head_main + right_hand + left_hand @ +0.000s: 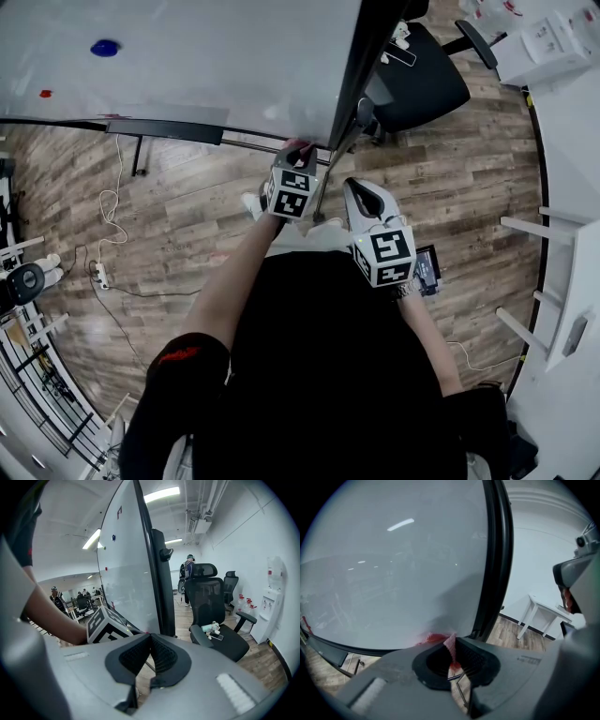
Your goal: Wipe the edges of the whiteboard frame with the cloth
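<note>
Wood-plank floor [187,225] lies under the glossy whiteboard [187,56] that fills the top of the head view. The left gripper view shows plainly what the head view barely does: low centre, my left tongs [451,657] pinch the pink woven cloth [450,644] at the board's lower corner, beside the smooth black frame [497,564]. My right tongs [150,641] are pressed together with nothing between their ribbed pads; their view alone shows the ceiling strip lights [161,494]

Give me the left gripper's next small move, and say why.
Probably slide the left gripper up along the black frame: its jaws pinch the red cloth by the bottom corner of the whiteboard, and the side edge runs on above.
</note>
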Available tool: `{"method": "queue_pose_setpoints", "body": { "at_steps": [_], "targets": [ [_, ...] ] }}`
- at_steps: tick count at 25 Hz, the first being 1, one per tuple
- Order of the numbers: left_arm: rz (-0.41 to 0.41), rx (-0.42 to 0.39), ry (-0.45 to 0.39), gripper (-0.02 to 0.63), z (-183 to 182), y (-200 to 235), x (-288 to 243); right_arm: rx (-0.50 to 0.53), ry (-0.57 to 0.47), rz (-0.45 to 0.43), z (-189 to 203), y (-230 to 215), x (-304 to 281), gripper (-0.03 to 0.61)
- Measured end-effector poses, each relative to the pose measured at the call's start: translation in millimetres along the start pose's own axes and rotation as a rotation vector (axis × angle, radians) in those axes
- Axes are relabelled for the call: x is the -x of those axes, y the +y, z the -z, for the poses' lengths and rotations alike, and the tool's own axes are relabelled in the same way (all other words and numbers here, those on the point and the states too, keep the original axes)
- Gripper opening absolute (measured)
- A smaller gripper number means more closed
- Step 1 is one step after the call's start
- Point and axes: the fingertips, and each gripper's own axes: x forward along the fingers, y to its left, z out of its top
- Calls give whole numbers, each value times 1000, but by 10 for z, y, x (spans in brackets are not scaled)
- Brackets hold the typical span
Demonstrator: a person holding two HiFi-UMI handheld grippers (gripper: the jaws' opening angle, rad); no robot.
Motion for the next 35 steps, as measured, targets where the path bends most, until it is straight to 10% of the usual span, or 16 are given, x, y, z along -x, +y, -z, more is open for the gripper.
{"method": "queue_pose_setpoints", "body": {
  "at_steps": [27,35],
  "targets": [
    [299,-60,-121,17,-55,-267,430,-23,-50,123,-232,215,-156,2],
    [302,-106,-221,17,-131,548,1008,-45,-94,165,-577,685,-650,2]
  ]
}}
